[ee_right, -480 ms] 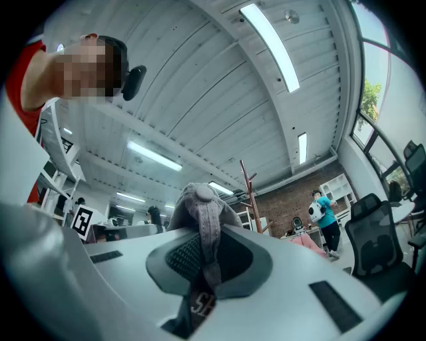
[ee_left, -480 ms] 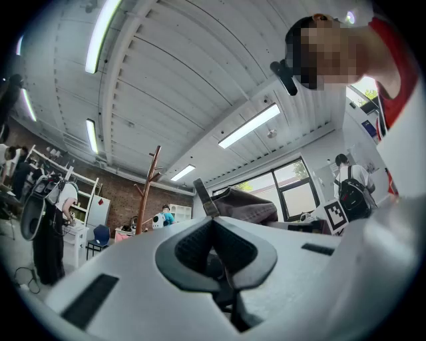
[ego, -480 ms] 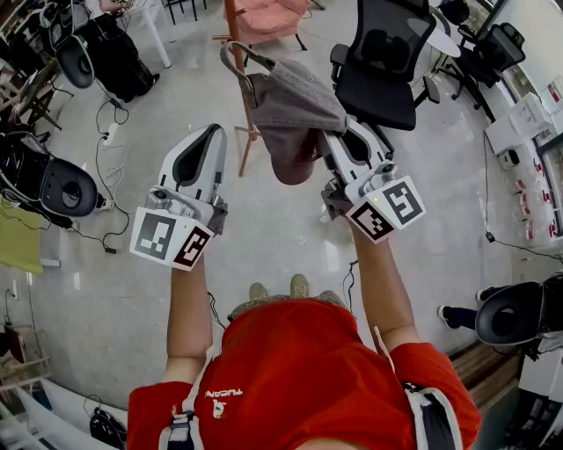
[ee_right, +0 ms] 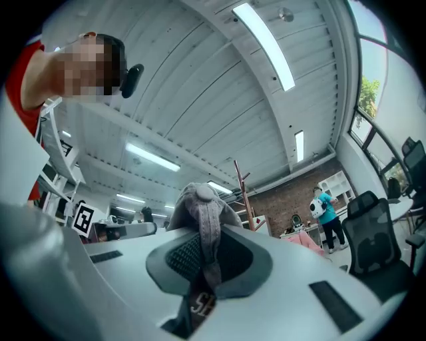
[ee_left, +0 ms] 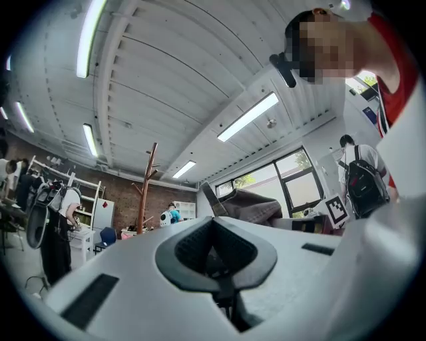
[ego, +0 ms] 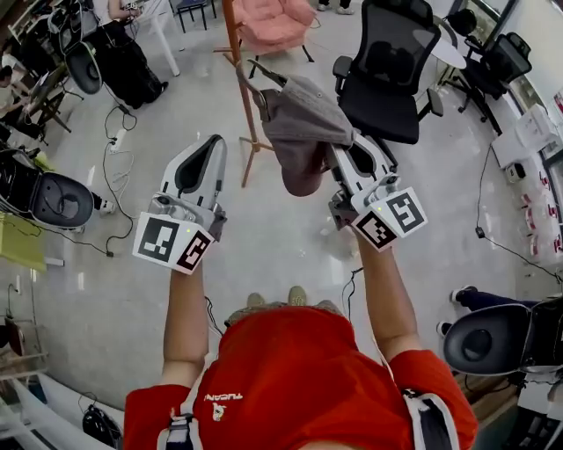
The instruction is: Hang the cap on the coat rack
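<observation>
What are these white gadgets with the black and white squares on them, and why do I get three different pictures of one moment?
There is no robot here. A person in a red shirt holds a white hand-held two-jaw gripper in each hand. The head view comes from a camera on the person's head, looking steeply down at the grey floor. The other two pictures come from cameras riding on the grippers, each looking along its own jaws. The right gripper is shut on a grey cloth cap, which is not yet hung. The brown wooden coat rack stands just beyond it. The left gripper is shut with nothing in it. A black mesh office chair and a pink armchair stand farther off.
</observation>
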The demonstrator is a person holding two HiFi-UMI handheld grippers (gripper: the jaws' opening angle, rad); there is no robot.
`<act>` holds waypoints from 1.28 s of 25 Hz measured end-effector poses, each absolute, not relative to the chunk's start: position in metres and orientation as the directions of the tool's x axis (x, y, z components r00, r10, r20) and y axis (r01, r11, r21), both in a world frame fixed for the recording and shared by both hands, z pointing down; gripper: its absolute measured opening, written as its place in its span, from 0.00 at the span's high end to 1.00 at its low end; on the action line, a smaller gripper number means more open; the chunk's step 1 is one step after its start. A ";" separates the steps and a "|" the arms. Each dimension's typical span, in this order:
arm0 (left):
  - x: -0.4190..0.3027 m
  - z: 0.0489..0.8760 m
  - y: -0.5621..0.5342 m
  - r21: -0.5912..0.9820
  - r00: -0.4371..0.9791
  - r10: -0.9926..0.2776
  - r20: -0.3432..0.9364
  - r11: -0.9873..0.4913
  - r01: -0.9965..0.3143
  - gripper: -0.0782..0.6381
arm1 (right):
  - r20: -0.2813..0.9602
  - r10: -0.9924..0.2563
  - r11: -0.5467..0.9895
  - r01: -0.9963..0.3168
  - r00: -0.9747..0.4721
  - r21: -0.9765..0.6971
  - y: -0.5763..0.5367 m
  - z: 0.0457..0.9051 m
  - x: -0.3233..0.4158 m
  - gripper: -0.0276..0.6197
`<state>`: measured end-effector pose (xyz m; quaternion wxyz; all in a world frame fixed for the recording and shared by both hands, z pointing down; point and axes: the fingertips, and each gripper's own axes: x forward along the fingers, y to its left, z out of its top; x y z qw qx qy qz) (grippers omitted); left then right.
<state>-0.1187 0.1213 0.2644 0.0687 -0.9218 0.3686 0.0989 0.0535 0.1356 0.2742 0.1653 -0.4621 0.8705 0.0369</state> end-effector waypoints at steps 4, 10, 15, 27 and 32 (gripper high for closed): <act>-0.079 0.267 0.126 -0.051 0.697 -0.681 -0.224 -0.706 -0.707 0.88 | -0.331 -0.784 0.591 -0.795 -0.525 -0.137 0.134 0.282 0.101 0.89; -0.039 0.270 0.116 -0.013 0.671 -0.707 -0.224 -0.686 -0.728 0.88 | -0.317 -0.774 0.611 -0.778 -0.548 -0.149 0.112 0.290 0.150 0.89; -0.044 0.267 0.078 -0.003 0.665 -0.711 -0.231 -0.683 -0.731 0.88 | -0.319 -0.774 0.609 -0.781 -0.548 -0.137 0.072 0.280 0.151 0.89; -0.067 0.257 -0.100 -0.011 0.693 -0.669 -0.269 -0.717 -0.697 0.88 | -0.270 -0.806 0.569 -0.816 -0.527 -0.104 -0.111 0.265 0.138 0.89; -0.089 0.260 -0.179 0.001 0.724 -0.632 -0.277 -0.753 -0.657 0.88 | -0.241 -0.824 0.542 -0.838 -0.513 -0.068 -0.200 0.263 0.122 0.89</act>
